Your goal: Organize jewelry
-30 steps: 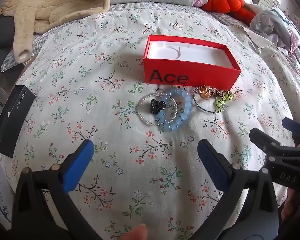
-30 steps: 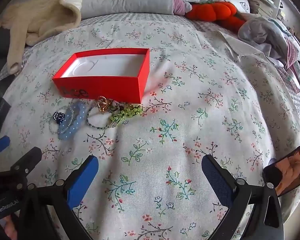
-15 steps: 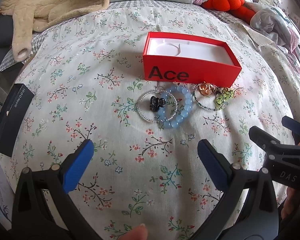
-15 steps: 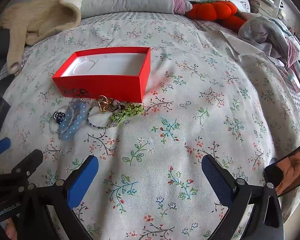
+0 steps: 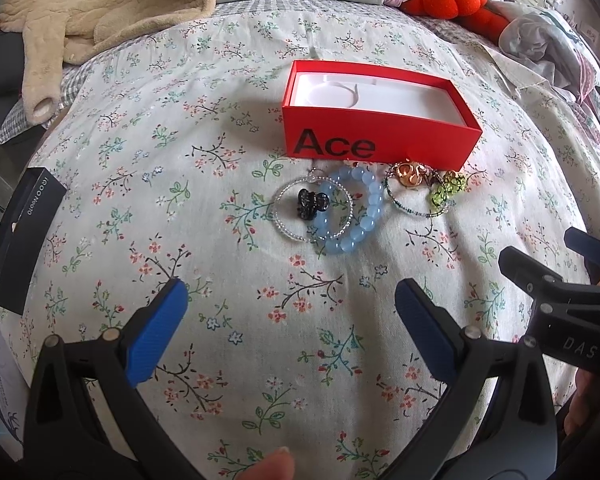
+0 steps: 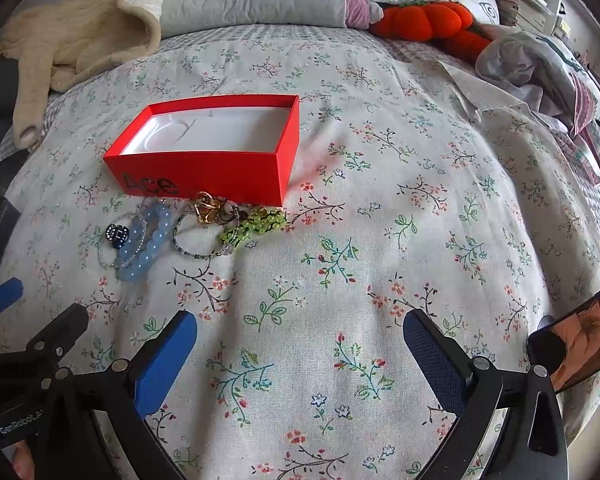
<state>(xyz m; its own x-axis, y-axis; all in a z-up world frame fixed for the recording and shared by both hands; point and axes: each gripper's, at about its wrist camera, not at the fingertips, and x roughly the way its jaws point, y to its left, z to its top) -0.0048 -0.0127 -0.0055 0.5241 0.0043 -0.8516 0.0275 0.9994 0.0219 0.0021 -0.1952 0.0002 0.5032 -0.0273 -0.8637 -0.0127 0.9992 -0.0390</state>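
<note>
While red box (image 5: 380, 120) sits empty | bracelets (image 5: 352, 216) lie just outside

A red box (image 5: 380, 136) with white lining, a pale-blue bead bracelet (image 5: 356, 216), floral white bedspread (image 5: 180, 160).

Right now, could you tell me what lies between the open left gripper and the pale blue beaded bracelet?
Only bare floral bedspread, in the left wrist view, between the left gripper and the bracelet.
</note>
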